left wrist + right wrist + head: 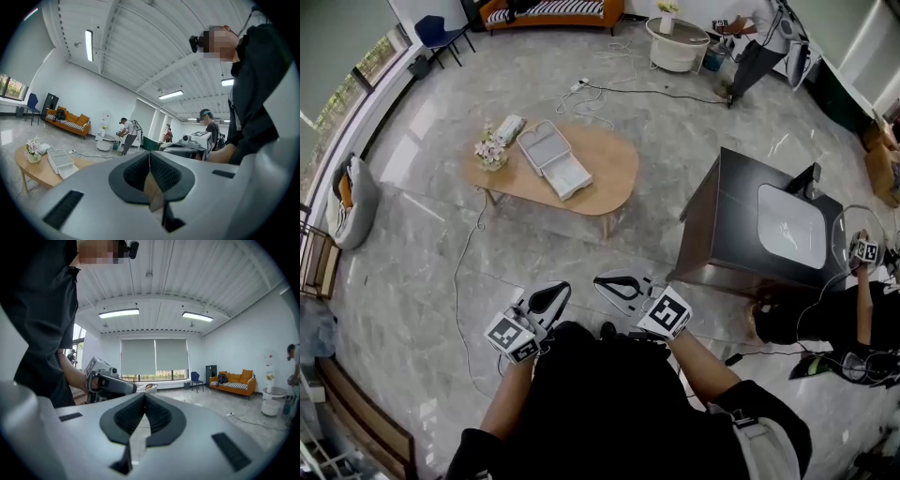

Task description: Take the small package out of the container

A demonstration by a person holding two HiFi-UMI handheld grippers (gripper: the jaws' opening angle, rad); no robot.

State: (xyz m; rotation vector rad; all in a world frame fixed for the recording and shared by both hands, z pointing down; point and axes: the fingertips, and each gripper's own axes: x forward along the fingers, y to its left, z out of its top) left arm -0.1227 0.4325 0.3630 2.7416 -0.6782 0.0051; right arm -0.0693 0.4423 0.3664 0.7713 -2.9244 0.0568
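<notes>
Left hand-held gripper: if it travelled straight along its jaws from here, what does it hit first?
Most likely the right hand-held gripper, close ahead and slightly right of that line; depth is unclear, so it could just miss it.

Well ahead of the left gripper (150, 158) and right gripper (144, 399), the tabletop (609, 171) looks pale matt wood, and the container (546, 148) smooth white plastic. The floor (422, 244) is glossy grey stone. Gripper shells are smooth grey plastic; the pads (166, 176) are black and ribbed.
</notes>
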